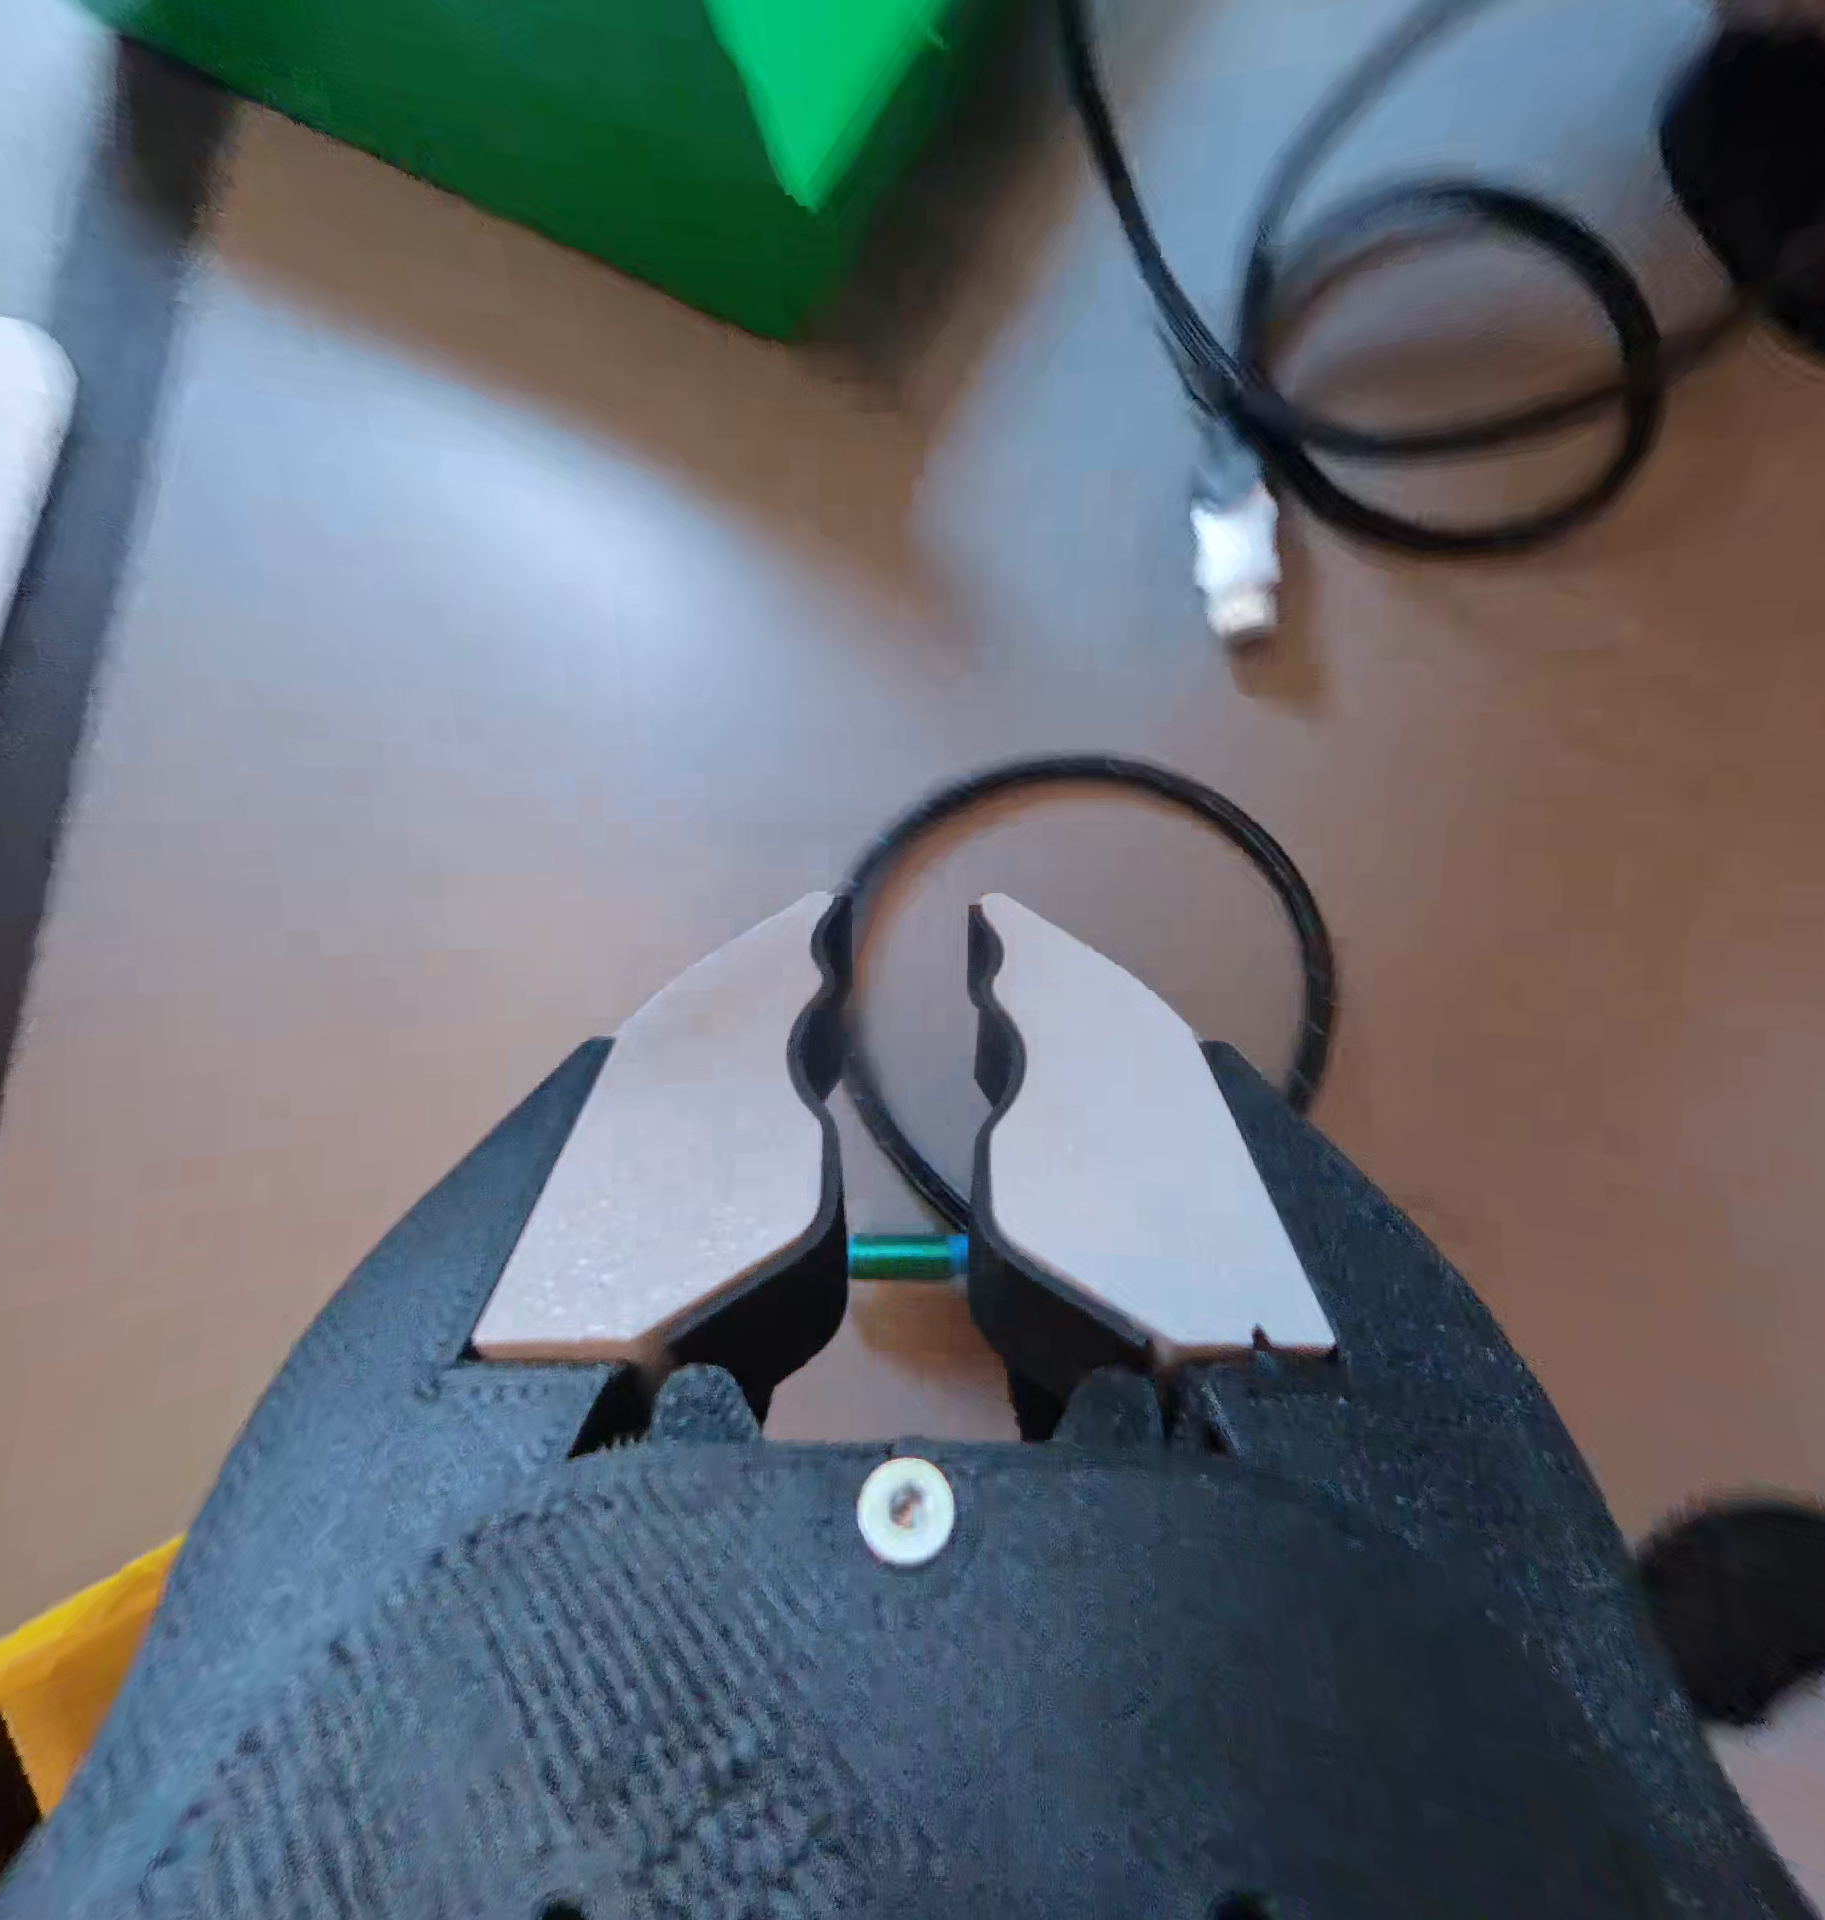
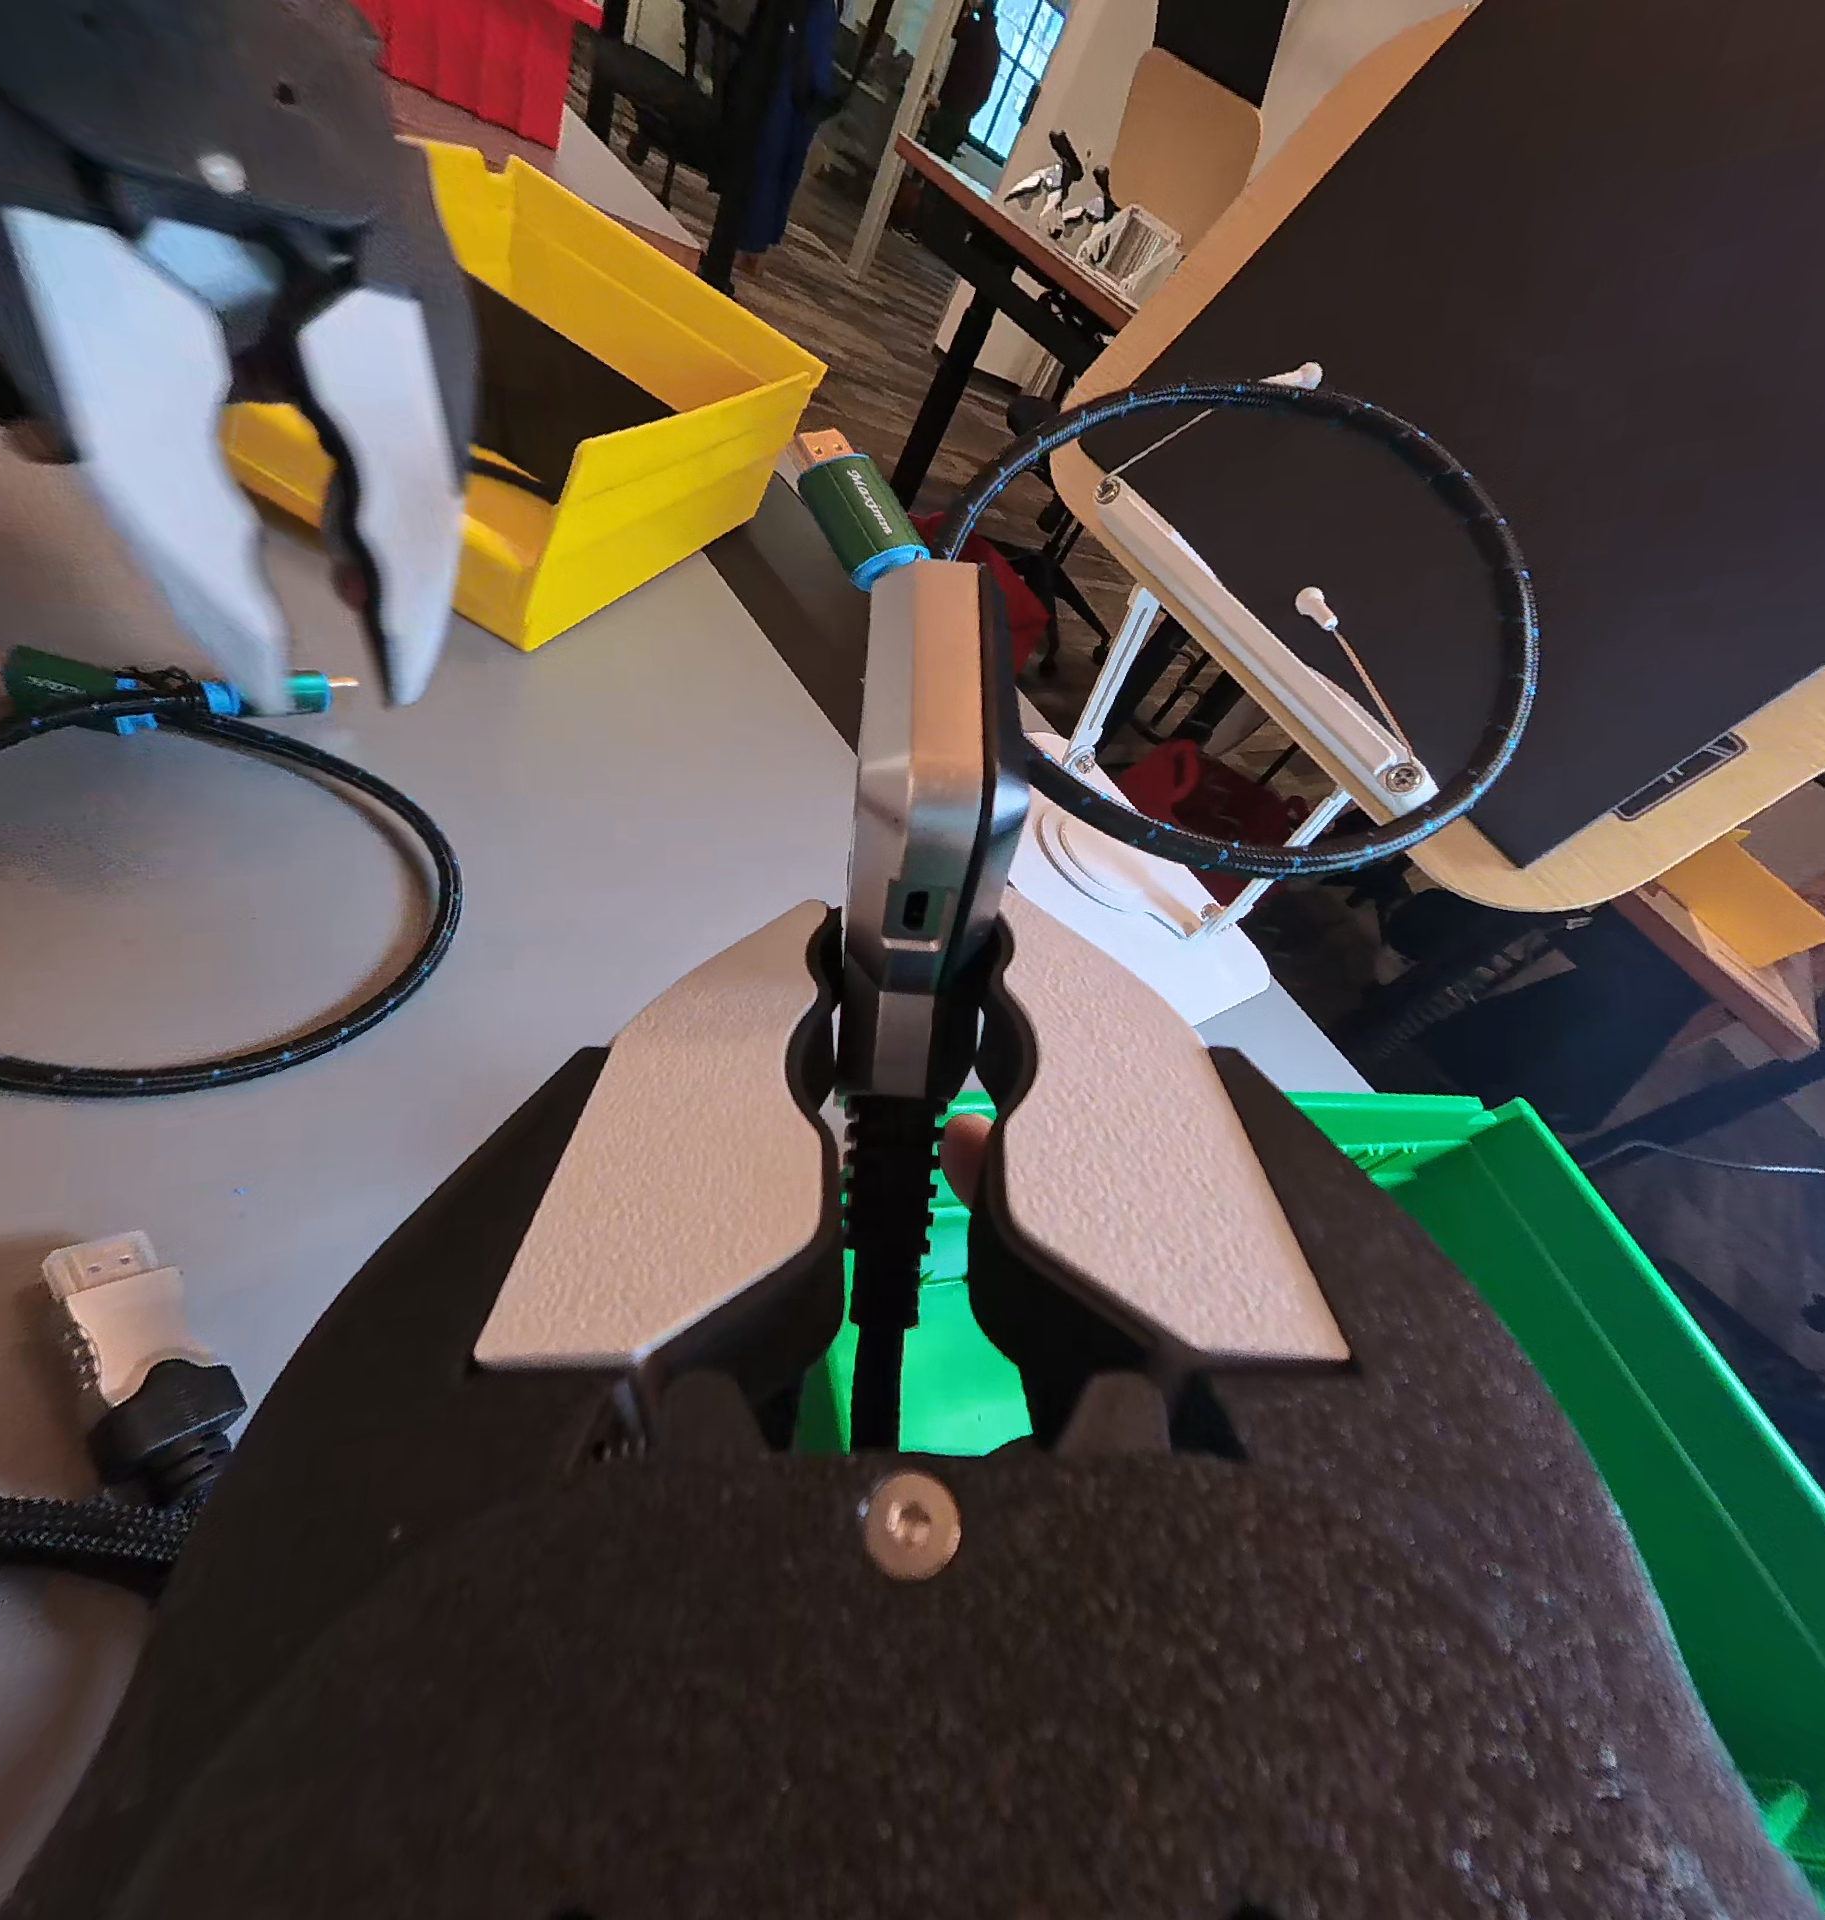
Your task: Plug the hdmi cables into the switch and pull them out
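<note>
Two grippers busy — right gripper [image 2: 913,935] clamps rigid switch [image 2: 929,769]; left gripper [image 1: 903,914], jaws apart, straddles green plug [image 1: 903,1255] — grasp hard shell; braided cable [image 1: 1199,821], one o'clock, springy.

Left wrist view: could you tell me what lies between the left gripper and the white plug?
In the left wrist view, bare table and a black cable loop.

Your switch [image 2: 929,790] is silver-grey with a black face. Braided cable [image 2: 1407,623]: black, blue flecks. Its plug [image 2: 858,514]: dark green shell, blue collar. Bins: one yellow [image 2: 638,416], one green [image 2: 1614,1351]. Loose connector [image 2: 108,1299]: white.
</note>
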`<state>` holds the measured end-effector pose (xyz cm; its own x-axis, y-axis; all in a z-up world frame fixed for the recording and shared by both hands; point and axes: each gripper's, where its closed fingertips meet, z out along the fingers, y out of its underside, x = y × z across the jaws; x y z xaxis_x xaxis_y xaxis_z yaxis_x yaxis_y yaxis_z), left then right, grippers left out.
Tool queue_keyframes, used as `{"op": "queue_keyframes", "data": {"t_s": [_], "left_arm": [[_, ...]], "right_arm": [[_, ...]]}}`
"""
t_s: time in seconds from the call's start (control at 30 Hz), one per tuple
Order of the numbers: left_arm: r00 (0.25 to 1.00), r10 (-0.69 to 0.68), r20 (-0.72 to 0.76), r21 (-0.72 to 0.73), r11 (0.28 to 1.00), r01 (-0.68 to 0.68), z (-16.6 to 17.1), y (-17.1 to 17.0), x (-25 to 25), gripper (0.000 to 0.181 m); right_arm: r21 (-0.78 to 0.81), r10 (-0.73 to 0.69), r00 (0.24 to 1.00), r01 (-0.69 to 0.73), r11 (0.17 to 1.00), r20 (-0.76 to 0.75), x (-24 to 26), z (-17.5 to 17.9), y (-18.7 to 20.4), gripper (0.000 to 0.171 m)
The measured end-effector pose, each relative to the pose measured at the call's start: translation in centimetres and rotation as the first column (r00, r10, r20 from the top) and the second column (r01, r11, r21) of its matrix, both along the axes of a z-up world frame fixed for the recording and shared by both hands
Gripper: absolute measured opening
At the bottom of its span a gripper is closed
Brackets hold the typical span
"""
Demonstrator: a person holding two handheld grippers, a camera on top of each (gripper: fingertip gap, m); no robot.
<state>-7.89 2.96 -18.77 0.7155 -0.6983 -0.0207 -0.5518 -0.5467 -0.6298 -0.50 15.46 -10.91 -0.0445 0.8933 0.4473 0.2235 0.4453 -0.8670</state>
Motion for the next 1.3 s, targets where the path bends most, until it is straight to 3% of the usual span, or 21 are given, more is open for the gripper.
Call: {"op": "queue_keyframes", "data": {"t_s": [0.13, 0.23, 0.3, 0.43, 0.5, 0.57, 0.6, 0.67, 0.8, 0.93, 1.0, 1.2, 1.3], "left_arm": [[0.931, -0.270, -0.246, -0.320, 0.929, 0.185, -4.3, -6.4, 0.4, 0.033], [0.924, -0.282, -0.258, -0.398, 0.902, 0.165, -5.1, -7.7, 0.7, 0.036], [0.903, -0.242, -0.355, -0.429, 0.900, 0.073, -5.7, -7.9, -0.7, 0.039], [0.898, 0.004, -0.439, -0.333, 0.928, -0.167, -4.4, -6.5, -4.7, 0.035], [0.895, 0.127, -0.427, -0.313, 0.908, -0.278, -4.4, -6.3, -6.5, 0.036], [0.892, 0.163, -0.421, -0.356, 0.875, -0.328, -5.3, -6.8, -7.3, 0.043], [0.915, 0.145, -0.377, -0.374, 0.880, -0.294, -5.5, -6.8, -6.6, 0.038], [0.953, 0.144, -0.266, -0.371, 0.898, -0.238, -5.4, -5.9, -4.8, 0.044], [0.977, 0.112, -0.182, -0.356, 0.918, -0.172, -5.2, -5.0, -3.2, 0.048], [0.977, 0.175, -0.119, -0.320, 0.925, -0.204, -5.2, -3.0, -1.8, 0.043], [0.968, 0.179, -0.176, -0.293, 0.929, -0.225, -5.5, -2.4, -2.3, 0.032], [0.926, 0.126, -0.357, -0.242, 0.945, -0.222, -6.4, -1.7, -3.3, 0.037], [0.912, -0.024, -0.410, -0.202, 0.977, -0.065, -6.6, -1.6, -2.8, 0.030]], "right_arm": [[0.010, -0.001, 1.000, 0.001, 1.000, 0.003, 0.1, 0.1, -0.1, 0.023], [0.018, -0.004, 1.000, 0.004, 1.000, 0.009, 0.3, 0.1, 0.1, 0.023], [0.028, -0.014, 1.000, 0.014, 1.000, 0.013, 0.4, 0.1, 0.3, 0.023], [0.024, -0.026, 1.000, 0.026, 0.999, 0.008, 0.6, 0.4, 0.9, 0.023], [0.016, -0.030, 1.000, 0.030, 0.999, 0.003, 0.7, 0.5, 1.1, 0.023], [0.012, -0.032, 0.999, 0.032, 0.999, 0.006, 0.6, 0.4, 1.2, 0.023], [0.012, -0.034, 0.999, 0.034, 0.999, 0.009, 0.6, 0.4, 1.2, 0.023], [0.017, -0.036, 0.999, 0.036, 0.999, 0.015, 0.6, 0.3, 1.2, 0.023], [0.015, -0.039, 0.999, 0.039, 0.999, 0.011, 0.8, 0.5, 1.3, 0.023], [0.010, -0.045, 0.999, 0.045, 0.999, 0.016, 0.8, 0.3, 1.5, 0.023], [0.010, -0.047, 0.999, 0.047, 0.999, 0.021, 0.8, 0.2, 1.6, 0.023], [0.013, -0.044, 0.999, 0.044, 0.999, 0.023, 0.6, 0.1, 1.5, 0.023], [0.008, -0.041, 0.999, 0.041, 0.999, 0.019, 0.6, 0.2, 1.5, 0.023]]}}
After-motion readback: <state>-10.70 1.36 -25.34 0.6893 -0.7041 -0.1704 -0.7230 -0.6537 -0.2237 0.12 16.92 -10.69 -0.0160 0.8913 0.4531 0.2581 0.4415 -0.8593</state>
